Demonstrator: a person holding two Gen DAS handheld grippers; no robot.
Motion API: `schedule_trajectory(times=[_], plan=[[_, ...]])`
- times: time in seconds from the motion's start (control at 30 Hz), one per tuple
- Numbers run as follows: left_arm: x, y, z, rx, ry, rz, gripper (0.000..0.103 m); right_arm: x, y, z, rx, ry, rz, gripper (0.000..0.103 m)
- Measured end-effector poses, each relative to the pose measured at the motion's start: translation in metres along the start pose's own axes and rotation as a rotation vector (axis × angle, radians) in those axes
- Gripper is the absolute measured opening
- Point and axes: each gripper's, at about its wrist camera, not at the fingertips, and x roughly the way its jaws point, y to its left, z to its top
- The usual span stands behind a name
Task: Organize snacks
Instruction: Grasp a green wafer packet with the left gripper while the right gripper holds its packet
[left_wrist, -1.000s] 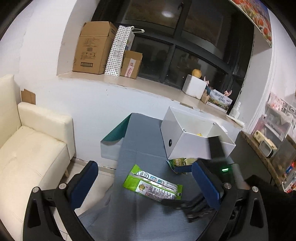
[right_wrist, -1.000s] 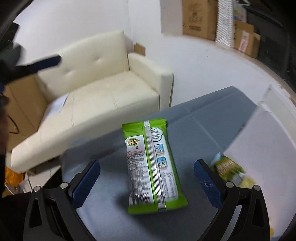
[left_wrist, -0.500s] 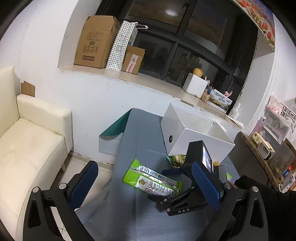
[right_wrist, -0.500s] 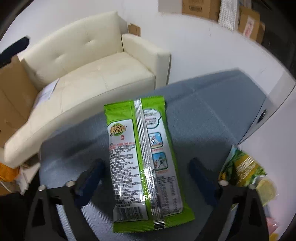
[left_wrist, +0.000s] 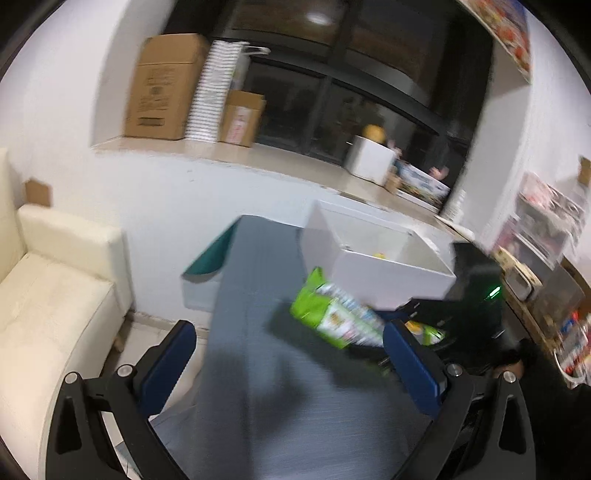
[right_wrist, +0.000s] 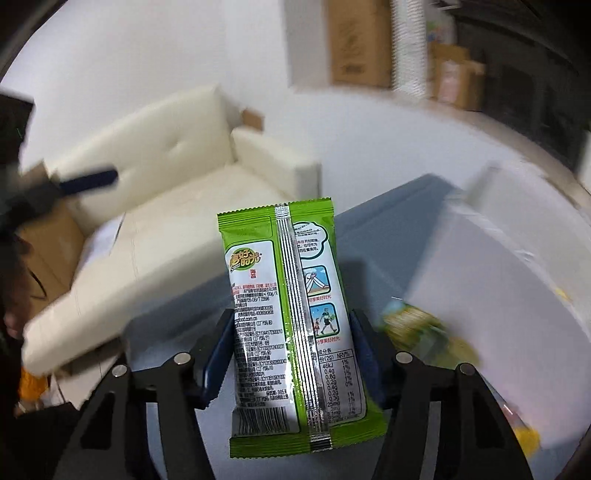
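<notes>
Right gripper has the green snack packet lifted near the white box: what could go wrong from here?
1. The right gripper, whose jaws have just been closing, pinches only the lower half of the green packet; it could swing or slip.
2. Another snack lies against the white box and could get knocked.

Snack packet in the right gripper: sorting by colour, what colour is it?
Green and white plastic snack packet; right wrist view.

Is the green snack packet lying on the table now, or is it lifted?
Lifted. The right hand-held gripper has just closed on the green snack packet, which stands tilted above the grey table.
</notes>
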Motion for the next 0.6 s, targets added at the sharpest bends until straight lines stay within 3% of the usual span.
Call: schedule_trajectory(times=[0.2, 0.4, 0.6], plan=[[0.045, -0.064, 0.002, 0.134, 0.083, -0.128, 0.103, -0.096, -0.05, -0.054, 0.162, -0.08, -0.19, 0.065], [0.112, -0.16, -0.006, 0.238, 0.196, -0.297, 0.103, -0.188, -0.098, -0.129, 0.39, -0.125, -0.391, 0.065], [0.187, -0.246, -0.033, 0.362, 0.336, -0.323, 0.103, -0.252, -0.125, -0.181, 0.532, -0.16, -0.496, 0.065]])
